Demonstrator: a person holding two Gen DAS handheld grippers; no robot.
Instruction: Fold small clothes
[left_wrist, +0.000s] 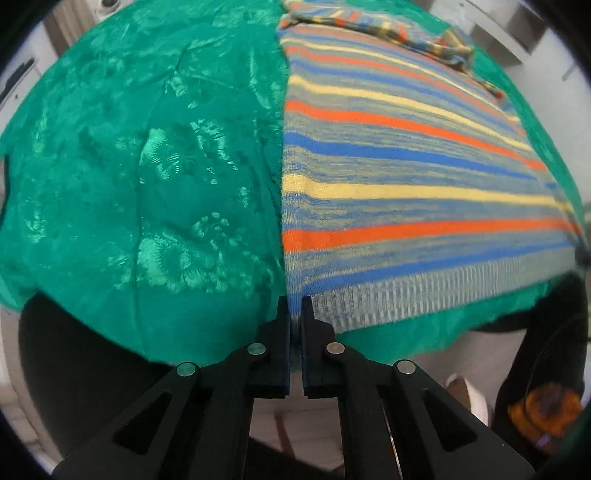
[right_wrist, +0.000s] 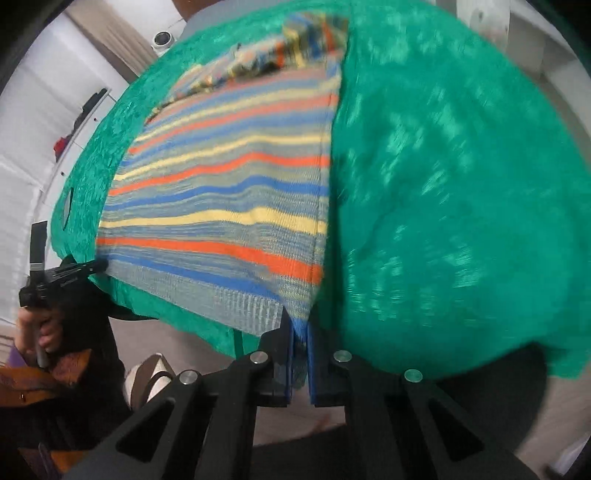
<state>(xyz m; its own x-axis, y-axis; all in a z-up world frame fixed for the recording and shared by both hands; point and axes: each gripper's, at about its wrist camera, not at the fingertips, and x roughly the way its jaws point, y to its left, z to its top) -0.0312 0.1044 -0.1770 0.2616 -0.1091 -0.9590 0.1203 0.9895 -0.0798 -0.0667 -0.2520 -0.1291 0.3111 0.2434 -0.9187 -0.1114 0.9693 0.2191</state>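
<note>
Striped sweater (left_wrist: 406, 184) lies on the green tablecloth (left_wrist: 147, 166); left gripper (left_wrist: 294, 310) and right gripper (right_wrist: 300, 325) clamp its near hem corners.

The left gripper (left_wrist: 294, 306) has its jaws nearly together, pinching the near left hem corner of the striped sweater (left_wrist: 406, 177). The right gripper (right_wrist: 300, 325) is likewise clamped on the near right hem corner. In the right wrist view, the person's left hand (right_wrist: 38, 328) grips its handle.
</note>
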